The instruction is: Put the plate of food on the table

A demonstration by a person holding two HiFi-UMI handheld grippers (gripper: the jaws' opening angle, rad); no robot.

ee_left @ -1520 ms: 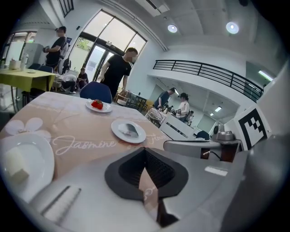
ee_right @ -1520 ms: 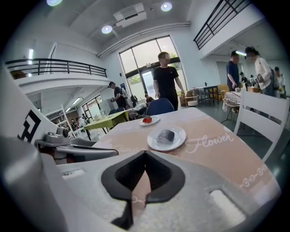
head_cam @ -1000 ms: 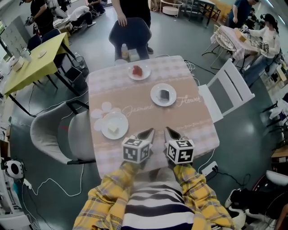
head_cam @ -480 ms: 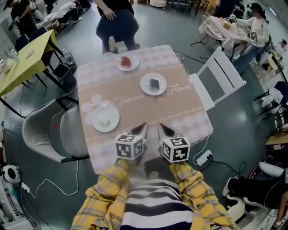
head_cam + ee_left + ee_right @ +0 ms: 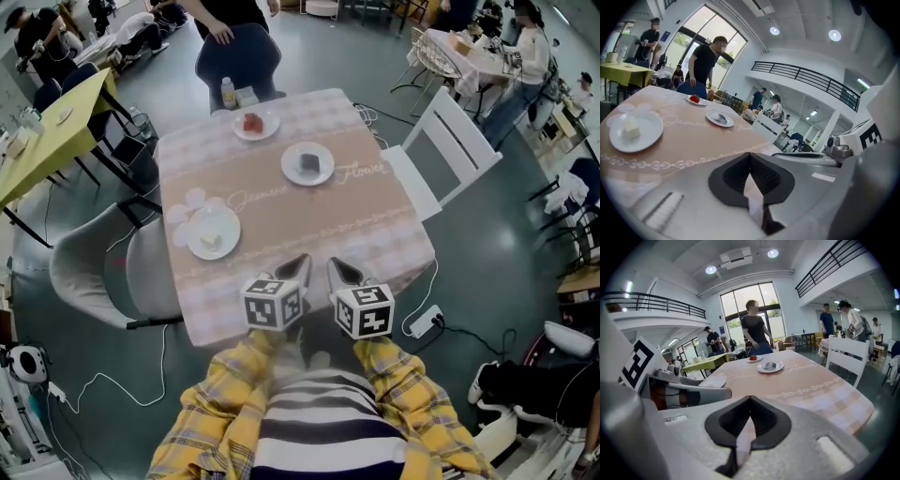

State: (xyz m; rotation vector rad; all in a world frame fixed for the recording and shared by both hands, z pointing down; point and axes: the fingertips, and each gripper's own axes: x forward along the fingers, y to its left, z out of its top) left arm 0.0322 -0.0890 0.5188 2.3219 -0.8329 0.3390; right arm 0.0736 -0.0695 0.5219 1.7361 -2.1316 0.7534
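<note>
Three white plates stand on the pink-clothed table [image 5: 309,225]. One holds a pale cube of food [image 5: 214,232], one a dark slice [image 5: 307,163], one a red piece [image 5: 255,123]. My left gripper [image 5: 298,267] and right gripper [image 5: 336,272] hover side by side over the table's near edge, both shut and empty. In the left gripper view the pale-food plate [image 5: 635,131] lies to the left of the shut left gripper [image 5: 751,157]. In the right gripper view the dark-slice plate [image 5: 770,366] lies ahead of the shut right gripper [image 5: 749,399].
A white chair [image 5: 441,164] stands at the table's right, a grey chair [image 5: 103,272] at its left. A blue chair [image 5: 239,52] with a person behind it stands at the far side, with a bottle [image 5: 228,92] beside it. A yellow table [image 5: 47,131] is at far left. Cables and a power strip [image 5: 422,323] lie on the floor.
The head view has shifted, so the table and plates sit higher and further left in the picture. Both grippers stay shut side by side at the near edge.
</note>
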